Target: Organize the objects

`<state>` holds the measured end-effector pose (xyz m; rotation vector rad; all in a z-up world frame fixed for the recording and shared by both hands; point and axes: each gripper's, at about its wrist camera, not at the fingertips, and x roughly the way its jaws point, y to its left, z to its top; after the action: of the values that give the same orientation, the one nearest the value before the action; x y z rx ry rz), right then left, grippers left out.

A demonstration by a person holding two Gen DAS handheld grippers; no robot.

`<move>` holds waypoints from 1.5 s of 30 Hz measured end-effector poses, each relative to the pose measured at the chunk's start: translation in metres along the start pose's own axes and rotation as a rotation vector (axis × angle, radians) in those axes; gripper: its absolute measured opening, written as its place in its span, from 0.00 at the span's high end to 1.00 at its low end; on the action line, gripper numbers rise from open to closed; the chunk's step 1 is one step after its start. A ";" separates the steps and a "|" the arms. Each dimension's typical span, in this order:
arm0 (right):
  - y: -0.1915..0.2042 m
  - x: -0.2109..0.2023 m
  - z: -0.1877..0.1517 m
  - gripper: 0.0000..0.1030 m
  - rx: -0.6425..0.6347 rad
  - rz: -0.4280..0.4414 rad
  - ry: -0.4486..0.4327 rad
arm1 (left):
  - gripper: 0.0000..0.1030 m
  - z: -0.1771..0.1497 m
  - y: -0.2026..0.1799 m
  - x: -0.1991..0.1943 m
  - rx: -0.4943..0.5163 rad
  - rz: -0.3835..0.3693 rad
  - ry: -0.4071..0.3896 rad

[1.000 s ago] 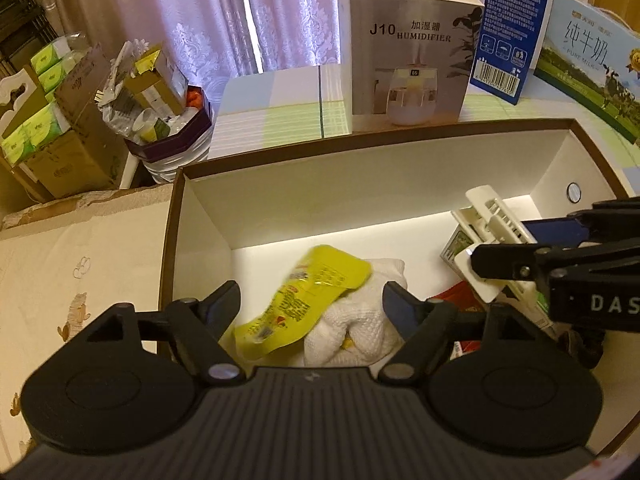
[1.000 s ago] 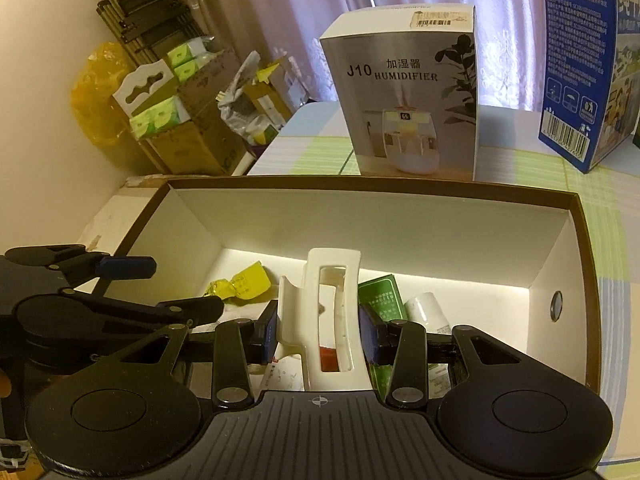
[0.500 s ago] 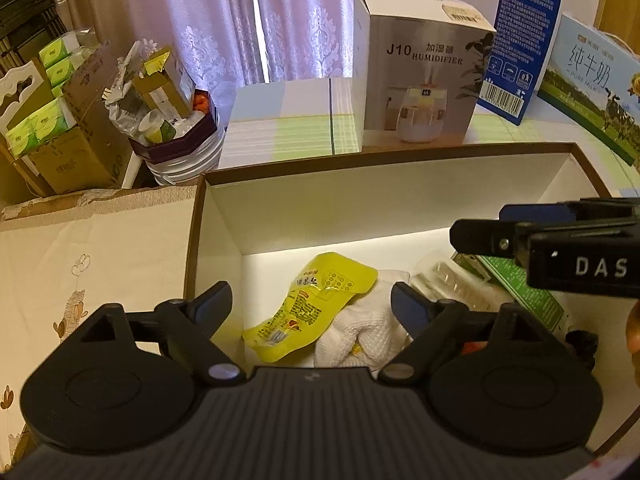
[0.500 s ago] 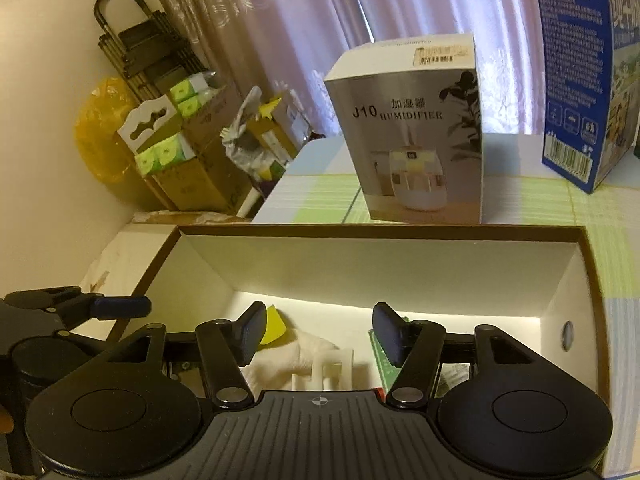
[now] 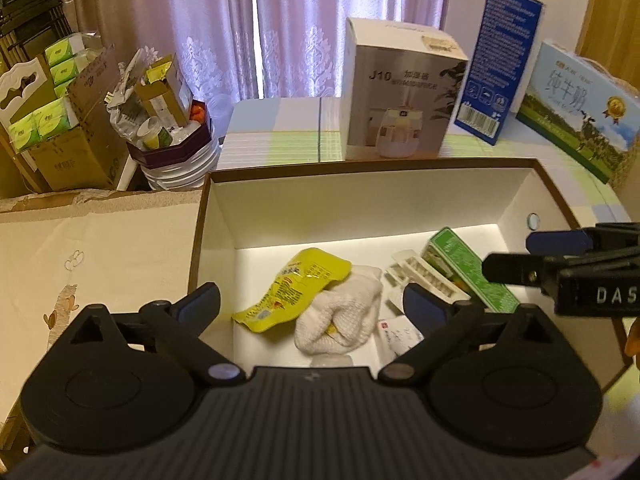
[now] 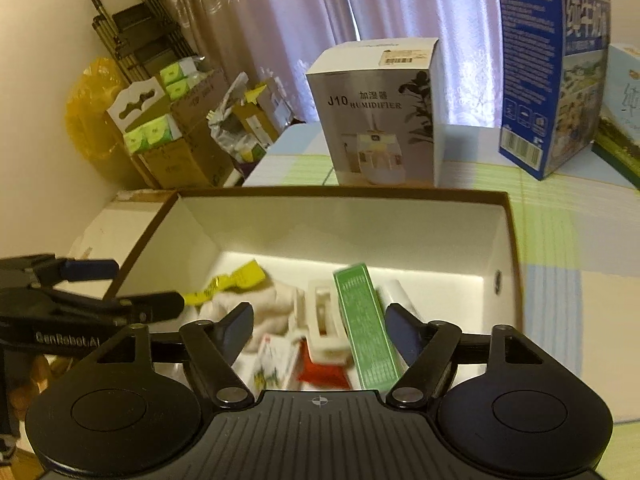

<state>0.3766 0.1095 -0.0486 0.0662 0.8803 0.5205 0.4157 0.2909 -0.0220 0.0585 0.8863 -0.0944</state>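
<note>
A brown-rimmed white box [image 5: 360, 168] [image 6: 340, 194] holds a yellow packet [image 5: 296, 288] [image 6: 236, 280], a white cloth [image 5: 344, 320] [image 6: 268, 312], a white hair claw clip [image 5: 424, 276] [image 6: 324, 320], a green carton [image 5: 468, 272] [image 6: 364, 320] and small packets. My left gripper [image 5: 312, 304] is open and empty above the near left of the box. My right gripper [image 6: 320, 320] is open and empty above the near right of the box; it shows from the side in the left wrist view [image 5: 560, 260].
A humidifier box [image 5: 400, 92] [image 6: 380, 112], a blue carton [image 5: 500, 68] [image 6: 548, 72] and a milk carton [image 5: 580, 108] stand behind the box on the checked tablecloth. Cardboard boxes of tissue packs [image 5: 52, 120] and a bin of rubbish [image 5: 168, 132] stand at the left.
My right gripper opened and let go of the white claw clip, which now lies in the box beside the green carton. Both grippers rose and drew back a little.
</note>
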 end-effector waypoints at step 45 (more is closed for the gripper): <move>-0.053 -0.255 -0.182 0.30 0.038 -0.084 -0.027 | 0.01 -0.159 -0.175 -0.187 -0.021 -0.025 -0.059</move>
<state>0.1287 -0.0824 0.0041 0.0702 0.8626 0.4236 0.1569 0.1420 0.0207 0.0248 0.8289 -0.1096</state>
